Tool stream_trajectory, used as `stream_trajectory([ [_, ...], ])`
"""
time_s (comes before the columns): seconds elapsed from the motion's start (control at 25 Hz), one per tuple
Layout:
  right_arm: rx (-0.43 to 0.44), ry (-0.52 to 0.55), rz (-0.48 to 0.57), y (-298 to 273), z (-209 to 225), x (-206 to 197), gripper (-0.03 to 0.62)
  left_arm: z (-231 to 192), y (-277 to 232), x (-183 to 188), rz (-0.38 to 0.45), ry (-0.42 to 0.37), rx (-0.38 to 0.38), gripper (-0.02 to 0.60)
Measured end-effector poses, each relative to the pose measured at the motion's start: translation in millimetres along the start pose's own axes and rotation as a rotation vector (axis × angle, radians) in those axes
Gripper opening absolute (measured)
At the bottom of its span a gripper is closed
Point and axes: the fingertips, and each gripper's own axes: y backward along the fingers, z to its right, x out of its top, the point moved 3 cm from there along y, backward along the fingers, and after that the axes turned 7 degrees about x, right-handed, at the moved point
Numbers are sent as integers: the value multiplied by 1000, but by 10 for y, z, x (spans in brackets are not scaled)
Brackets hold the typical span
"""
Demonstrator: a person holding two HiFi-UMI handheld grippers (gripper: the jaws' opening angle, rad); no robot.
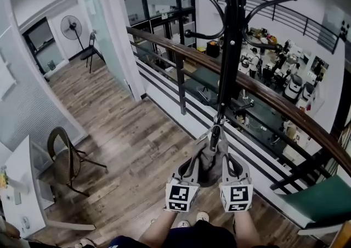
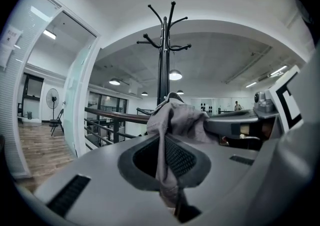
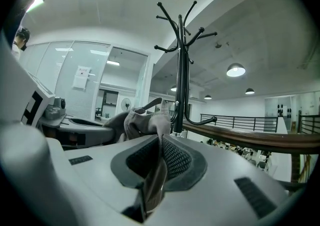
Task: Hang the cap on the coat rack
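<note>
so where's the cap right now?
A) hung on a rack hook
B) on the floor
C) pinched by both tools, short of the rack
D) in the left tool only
C: the left tool and right tool are each shut on the grey cap's fabric, and the coat rack stands beyond it with nothing on the hooks in view.
</note>
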Motion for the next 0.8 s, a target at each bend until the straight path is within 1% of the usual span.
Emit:
stream_trajectory([
  [0.28,7,-9,-33,-226,109,-132,38,-51,-256,-157,-48,23,15,17],
  [0.6,2,-10,-42,-394,257,-174,38,-60,-497,-178,-61,36,27,17],
  [0.8,10,0,-57,-524,346,-203,38,-69,-640,-203,-87,48,28,17],
])
